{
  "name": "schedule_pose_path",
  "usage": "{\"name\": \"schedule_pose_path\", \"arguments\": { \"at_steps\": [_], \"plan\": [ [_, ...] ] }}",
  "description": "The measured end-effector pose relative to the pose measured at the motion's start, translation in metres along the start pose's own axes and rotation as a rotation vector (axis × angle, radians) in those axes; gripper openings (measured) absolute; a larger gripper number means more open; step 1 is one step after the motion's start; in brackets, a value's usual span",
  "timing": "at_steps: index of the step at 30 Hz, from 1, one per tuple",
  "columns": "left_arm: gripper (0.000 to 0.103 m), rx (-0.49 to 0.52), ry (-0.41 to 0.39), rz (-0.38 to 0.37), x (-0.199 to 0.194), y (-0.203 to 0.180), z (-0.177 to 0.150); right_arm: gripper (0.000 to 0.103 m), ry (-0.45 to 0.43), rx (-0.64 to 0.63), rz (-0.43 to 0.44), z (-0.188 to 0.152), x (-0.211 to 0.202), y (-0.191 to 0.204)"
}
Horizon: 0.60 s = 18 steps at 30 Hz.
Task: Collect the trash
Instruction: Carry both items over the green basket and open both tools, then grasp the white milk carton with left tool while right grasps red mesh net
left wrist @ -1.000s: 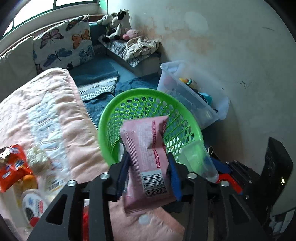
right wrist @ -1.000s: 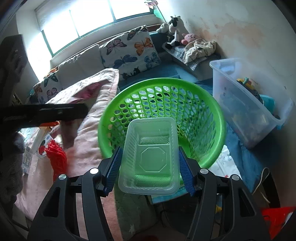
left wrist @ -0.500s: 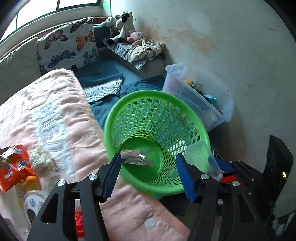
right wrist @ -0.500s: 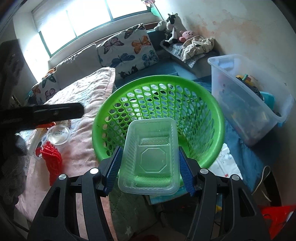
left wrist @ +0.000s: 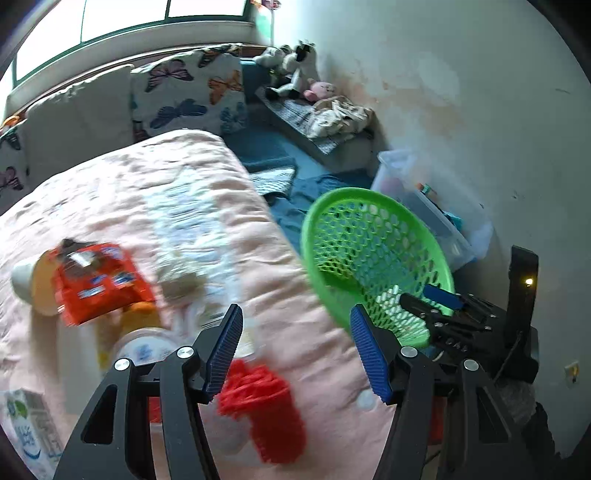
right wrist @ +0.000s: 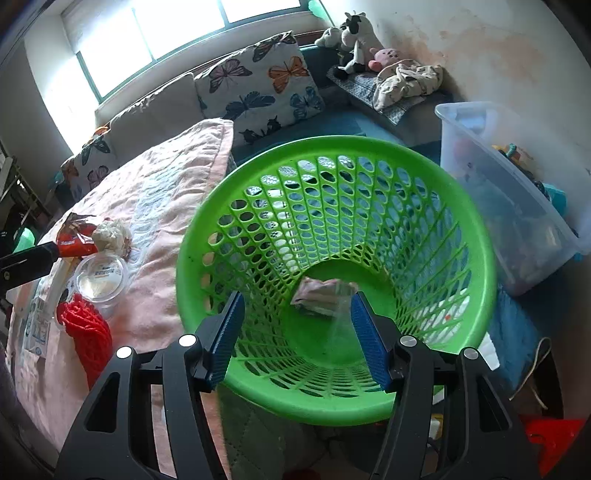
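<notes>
A green mesh basket (right wrist: 476, 258) stands beside the pink-blanketed bed (right wrist: 155, 192). A pink wrapper (right wrist: 317, 291) lies on its bottom, and a blurred clear container (right wrist: 341, 321) is dropping inside. My right gripper (right wrist: 297, 332) is open and empty over the basket. My left gripper (left wrist: 295, 347) is open and empty over the bed, above a red mesh bag (left wrist: 266, 406). An orange snack bag (left wrist: 96, 280), a crumpled paper ball (left wrist: 181, 284) and a clear round lidded cup (left wrist: 144, 347) lie on the blanket. The basket (left wrist: 314, 229) is to the right in the left wrist view.
A clear storage bin (right wrist: 517, 206) of toys stands right of the basket against the wall. Butterfly cushions (right wrist: 258, 88) and stuffed toys (right wrist: 351, 29) line the back. A milk carton (left wrist: 29, 435) lies at the bed's near left. My right gripper's body (left wrist: 465, 317) shows at the right.
My right gripper opened and let the clear container fall into the basket. My left gripper, open since dropping the pink wrapper, swung left from the basket to over the bed's trash.
</notes>
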<state>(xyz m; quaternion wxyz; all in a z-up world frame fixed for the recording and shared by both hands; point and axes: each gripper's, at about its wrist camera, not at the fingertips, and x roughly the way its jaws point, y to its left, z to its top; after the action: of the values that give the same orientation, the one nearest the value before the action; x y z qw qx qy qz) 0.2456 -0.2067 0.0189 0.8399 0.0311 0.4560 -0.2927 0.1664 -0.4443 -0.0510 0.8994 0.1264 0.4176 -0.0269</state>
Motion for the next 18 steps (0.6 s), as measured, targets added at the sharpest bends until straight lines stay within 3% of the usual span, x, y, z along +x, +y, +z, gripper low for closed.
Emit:
{"name": "schedule_pose_path", "arguments": {
  "at_steps": [10,18],
  "plan": [
    [0.059,-0.092,-0.050,0.055,-0.032,0.038,-0.028,0.066,-0.031,-0.080,0.079,-0.014,-0.026,0.043],
    [0.062,-0.137,-0.058,0.118,-0.048,0.065,-0.060,0.067,-0.004,-0.156,0.180,-0.033,-0.028,0.096]
  ]
}}
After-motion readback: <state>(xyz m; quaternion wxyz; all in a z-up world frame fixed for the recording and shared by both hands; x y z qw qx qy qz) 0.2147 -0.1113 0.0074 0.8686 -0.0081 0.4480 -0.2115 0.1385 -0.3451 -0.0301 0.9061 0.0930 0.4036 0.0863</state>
